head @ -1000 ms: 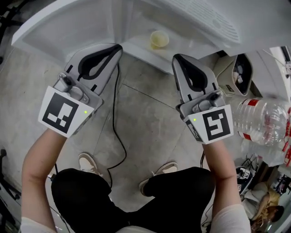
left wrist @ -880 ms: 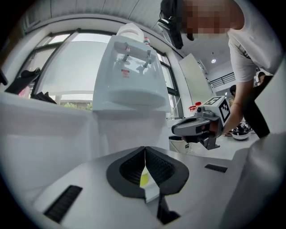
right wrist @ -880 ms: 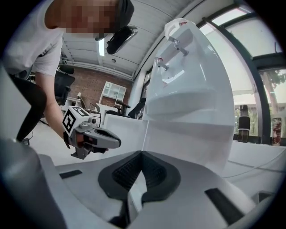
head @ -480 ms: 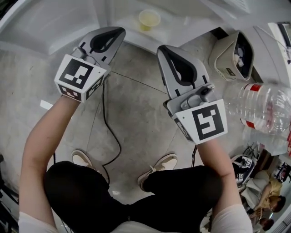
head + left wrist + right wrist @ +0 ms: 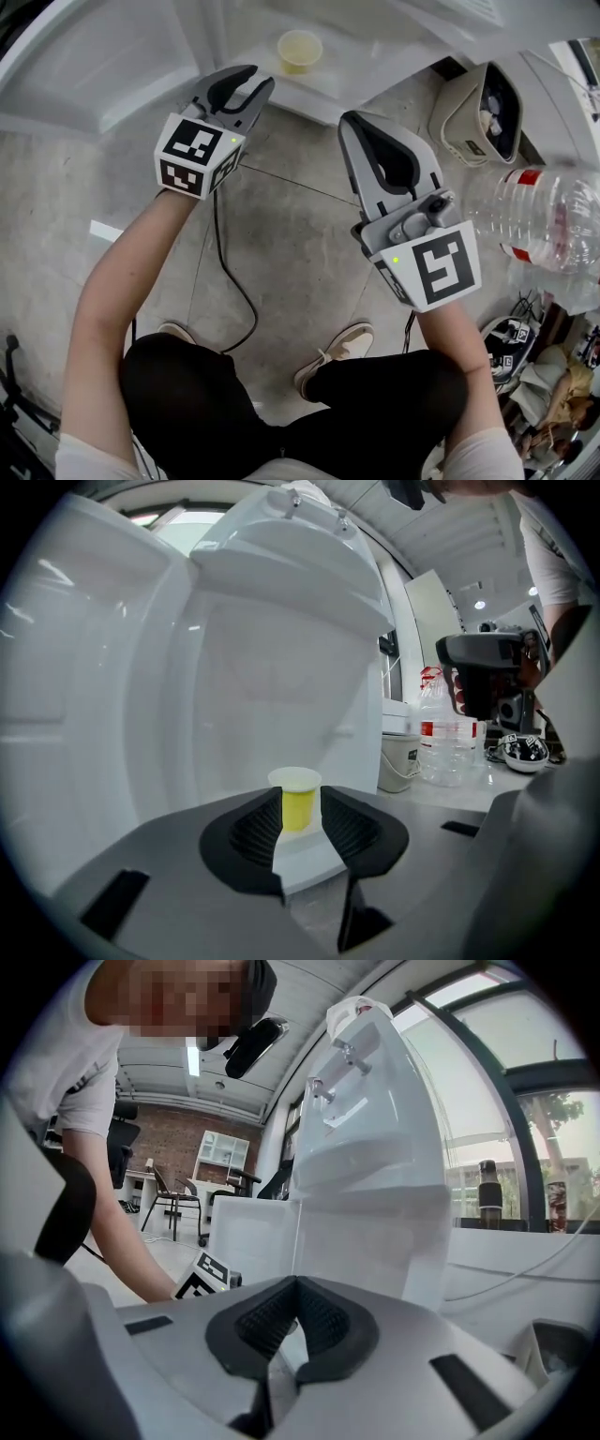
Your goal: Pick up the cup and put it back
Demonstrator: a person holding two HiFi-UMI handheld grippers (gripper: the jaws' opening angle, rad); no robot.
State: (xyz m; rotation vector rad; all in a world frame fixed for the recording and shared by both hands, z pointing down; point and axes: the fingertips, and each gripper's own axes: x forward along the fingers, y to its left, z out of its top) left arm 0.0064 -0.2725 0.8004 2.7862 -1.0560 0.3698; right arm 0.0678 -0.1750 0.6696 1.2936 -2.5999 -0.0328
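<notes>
Left gripper (image 5: 259, 79): the jaws are found narrowly parted, having just been opening; a second ago they were closed. Nothing is held between them. This gripper has been brought in toward the cup (image 5: 299, 50). Its tips are now near the cup but apart from it. The cup is seen upright on the white ledge (image 5: 349, 75), its place there unchanged. Right gripper (image 5: 351, 118): jaws together, empty, little moved, at the ledge's edge.
</notes>
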